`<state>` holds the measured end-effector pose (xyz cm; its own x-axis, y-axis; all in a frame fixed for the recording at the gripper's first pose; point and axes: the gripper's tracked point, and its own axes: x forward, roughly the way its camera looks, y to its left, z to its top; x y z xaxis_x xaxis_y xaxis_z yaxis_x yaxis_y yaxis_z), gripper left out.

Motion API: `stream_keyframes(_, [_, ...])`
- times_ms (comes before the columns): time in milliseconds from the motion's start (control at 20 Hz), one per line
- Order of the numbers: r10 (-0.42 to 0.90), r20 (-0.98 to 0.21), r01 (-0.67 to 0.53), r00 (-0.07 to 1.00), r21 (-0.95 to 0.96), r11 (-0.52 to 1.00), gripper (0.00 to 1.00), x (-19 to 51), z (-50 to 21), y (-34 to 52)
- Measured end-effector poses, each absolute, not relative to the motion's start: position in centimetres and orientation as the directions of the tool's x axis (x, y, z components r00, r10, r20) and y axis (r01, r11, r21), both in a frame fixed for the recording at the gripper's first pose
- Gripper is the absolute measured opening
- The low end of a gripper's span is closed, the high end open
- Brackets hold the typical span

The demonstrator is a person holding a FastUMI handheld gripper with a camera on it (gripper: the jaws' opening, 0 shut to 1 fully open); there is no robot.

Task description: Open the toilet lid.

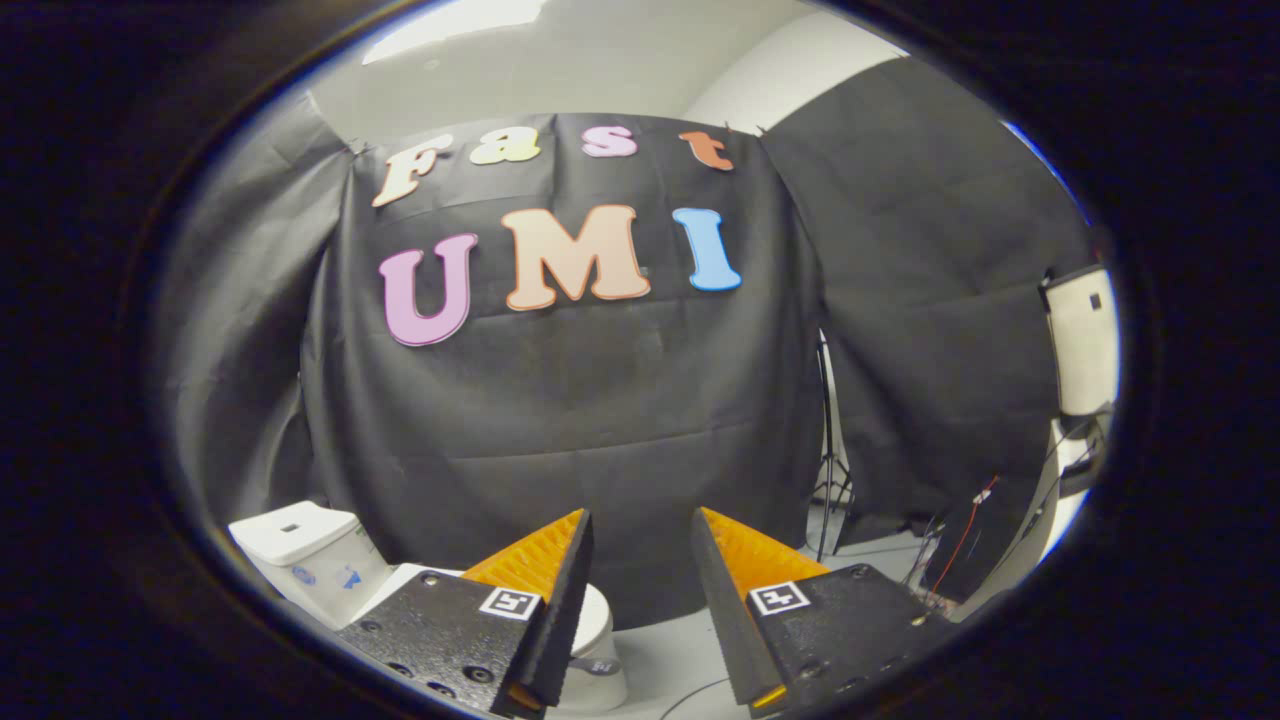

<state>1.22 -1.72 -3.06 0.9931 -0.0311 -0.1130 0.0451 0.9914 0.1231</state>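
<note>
Your gripper (642, 525) is spread wide, nothing between its fingers, held in the air facing the cloth wall (560, 400). The toilet (330, 570) sits low, to the left of and partly behind the left finger (530, 585), tank (300, 555) against the wall, lid (597, 612) down. A tripod (828, 450) stands well to the right.

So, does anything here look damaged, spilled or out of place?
Nothing stands out. The toilet stands upright below the open tool, partly hidden behind one finger; whether its lid is shut cannot be told. Loose cables hang beside the tripod.
</note>
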Motion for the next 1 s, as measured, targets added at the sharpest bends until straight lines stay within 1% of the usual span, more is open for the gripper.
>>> stream_keyframes(150, [-0.057, -0.154, 0.091, 0.986, 0.223, 0.971, 0.63, 2.2, -4.5, -3.0])
stream_keyframes(250, [-0.073, -0.182, 0.123, 0.981, 0.282, 0.951, 0.60, 2.7, -5.7, -3.7])
stream_keyframes(400, [-0.094, -0.245, 0.176, 0.965, 0.338, 0.925, 0.59, 3.2, -8.2, -4.2])
stream_keyframes(500, [-0.091, -0.240, 0.185, 0.967, 0.411, 0.893, 0.58, 4.2, -9.4, -4.3])
stream_keyframes(600, [-0.068, -0.261, 0.198, 0.963, 0.512, 0.836, 0.56, 5.3, -11.8, -3.9])
stream_keyframes(650, [-0.074, -0.285, 0.225, 0.956, 0.546, 0.807, 0.55, 5.9, -13.3, -3.9])
stream_keyframes(900, [-0.053, -0.360, 0.307, 0.931, 0.700, 0.645, 0.54, 7.7, -20.9, -1.3])
stream_keyframes(1000, [-0.022, -0.396, 0.332, 0.918, 0.737, 0.588, 0.50, 8.0, -24.0, 0.1])
